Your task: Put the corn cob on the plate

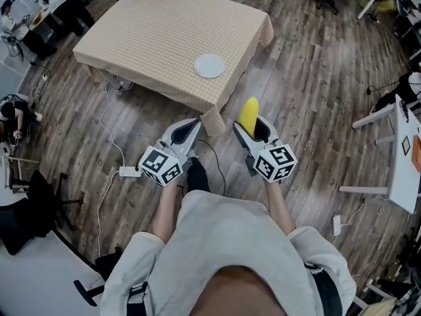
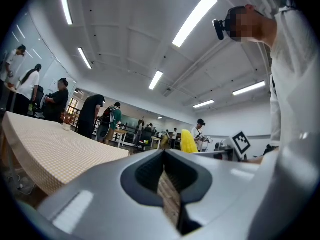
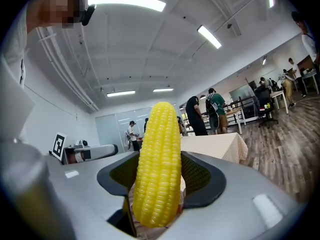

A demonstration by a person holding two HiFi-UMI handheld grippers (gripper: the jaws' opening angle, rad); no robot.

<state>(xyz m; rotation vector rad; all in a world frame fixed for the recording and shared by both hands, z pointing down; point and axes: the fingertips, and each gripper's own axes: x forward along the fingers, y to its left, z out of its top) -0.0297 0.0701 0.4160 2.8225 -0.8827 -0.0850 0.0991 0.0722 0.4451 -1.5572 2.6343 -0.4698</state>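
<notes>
Grey sweatshirt closest, person on wood floor, short of table. Right gripper clamped on corn cob, so cob's up in the air, yellow tip poking out past jaws toward table. Left gripper jaws together, nothing between. White plate sits on checked beige cloth near table's right corner, well apart from cob.

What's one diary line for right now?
right hand-held gripper: shut on corn cob | left hand-held gripper: shut, empty | plate: bare, on table | step: corn cob not yet on plate
</notes>
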